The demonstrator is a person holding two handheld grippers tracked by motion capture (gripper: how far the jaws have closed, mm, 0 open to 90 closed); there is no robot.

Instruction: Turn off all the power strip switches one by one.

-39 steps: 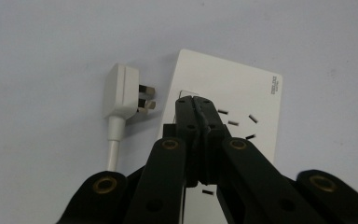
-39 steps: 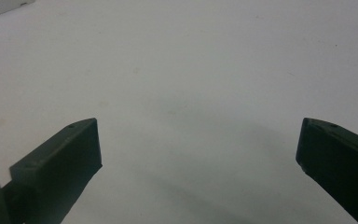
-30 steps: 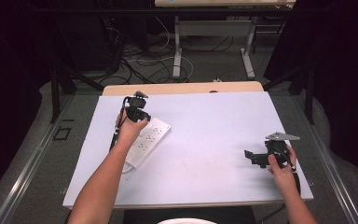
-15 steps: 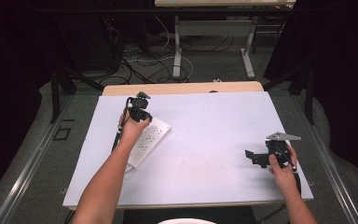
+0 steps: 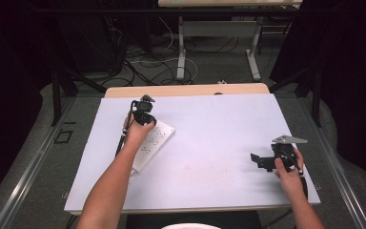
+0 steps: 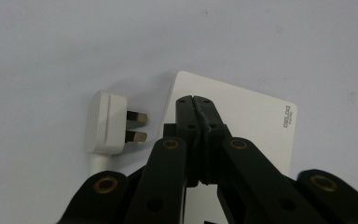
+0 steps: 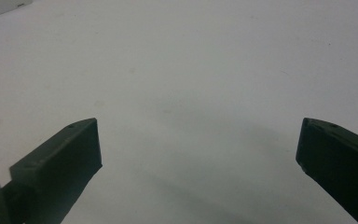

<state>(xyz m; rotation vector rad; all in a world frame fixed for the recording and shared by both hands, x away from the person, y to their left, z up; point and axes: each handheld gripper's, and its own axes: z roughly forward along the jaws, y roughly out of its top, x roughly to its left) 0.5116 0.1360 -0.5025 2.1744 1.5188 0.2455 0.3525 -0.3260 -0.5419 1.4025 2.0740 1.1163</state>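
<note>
Power strip (image 5: 153, 143) lies left of centre, its white plug (image 6: 106, 122) just beside; left gripper (image 6: 194, 101) hovers pinched together over it, right gripper (image 7: 198, 149) spread wide, lower right.

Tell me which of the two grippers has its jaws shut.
The left gripper, over the white power strip: its jaws meet. The right gripper stands wide open.

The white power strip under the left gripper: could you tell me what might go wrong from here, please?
1. The left gripper is shut with nothing between its jaws, over the end of the power strip; pushing down could skid the strip across the smooth table.
2. The white plug lies loose just beside that end, prongs toward it; a nudge could knock it aside.
3. The right gripper is open, far from the strip, so nothing steadies it.
</note>
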